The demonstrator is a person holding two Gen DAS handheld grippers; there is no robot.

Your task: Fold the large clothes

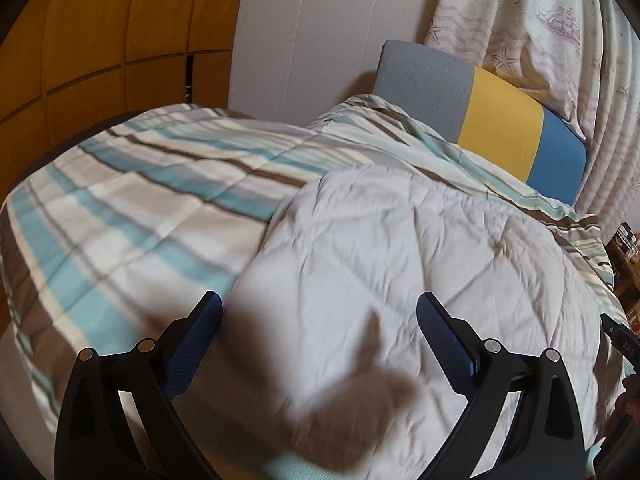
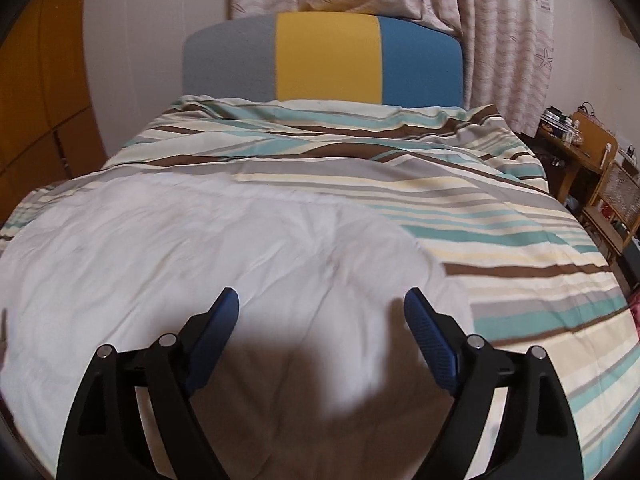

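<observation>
While the white quilt [image 2: 200, 248] lay spread on the striped bed [image 2: 500, 232], both tools hung above it. The left tool [image 1: 319, 308] and right tool [image 2: 322, 304] gaped wide, holding nothing.

White quilt [image 2: 168, 248]: matt, stitched cloth, creased. Striped cover [image 2: 500, 216] beside the quilt: smooth woven cloth. Pads [image 2: 430, 340] above the quilt: blue, textured; headboard [image 2: 328, 56] fabric, matt.

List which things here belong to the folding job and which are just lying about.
Job:
- white quilt
- left gripper, open, empty
- right gripper, open, empty

Lying about:
- striped bedspread
- headboard
- curtain
- wooden chair
</observation>
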